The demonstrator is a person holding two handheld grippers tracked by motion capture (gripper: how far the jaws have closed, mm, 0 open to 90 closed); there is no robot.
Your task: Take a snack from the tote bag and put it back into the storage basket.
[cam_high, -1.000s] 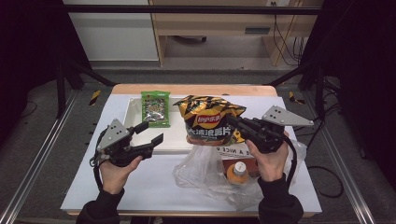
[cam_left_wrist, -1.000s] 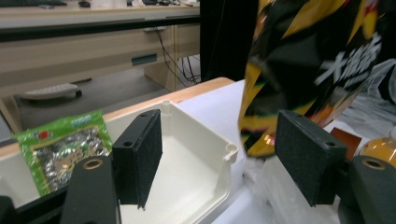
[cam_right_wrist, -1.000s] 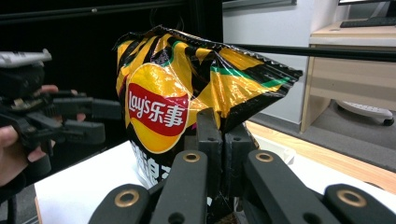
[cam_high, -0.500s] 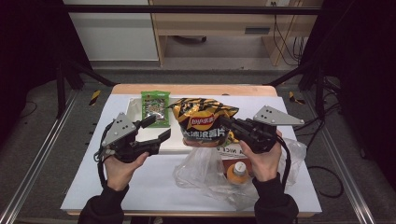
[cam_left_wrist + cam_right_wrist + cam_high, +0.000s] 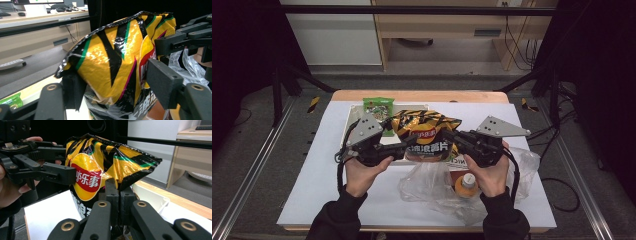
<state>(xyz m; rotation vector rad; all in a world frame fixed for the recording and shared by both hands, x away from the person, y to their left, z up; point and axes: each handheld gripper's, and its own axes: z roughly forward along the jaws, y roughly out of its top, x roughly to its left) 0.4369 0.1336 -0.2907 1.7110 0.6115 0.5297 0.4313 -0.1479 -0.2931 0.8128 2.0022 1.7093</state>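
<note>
High view: both forearms enter from the near edge of the table [image 5: 312, 200], the hands raised above its middle. The left gripper [image 5: 404, 146] points toward the right edge, its jaws set apart on either side of the yellow-and-black chip bag [image 5: 424, 131], which is held clear of the surface. The right gripper [image 5: 451, 136] points toward the left edge and meets the bag's right side. A clear plastic bag [image 5: 432, 187] lies crumpled near the near edge; an orange-capped bottle [image 5: 465, 184] rests within its folds. A green packet [image 5: 377, 105] lies toward the far edge, at the far end of a white tray [image 5: 349, 125].

Left gripper view: the left gripper [image 5: 112, 82] has its jaws wide open, one on each side of the chip bag [image 5: 110, 62]; the left jaw touches the bag's dark crimped edge, while contact at the right jaw cannot be told. The right gripper [image 5: 175, 40] reaches in from the right.

Right gripper view: the right gripper [image 5: 119, 191] has its jaws pressed together on the lower crimped seam of the chip bag [image 5: 100, 167], pinching it. The left gripper [image 5: 60, 162], held in a hand [image 5: 10, 185], brackets the bag's far side, jaws apart. The white tray [image 5: 155, 197] lies beyond.
</note>
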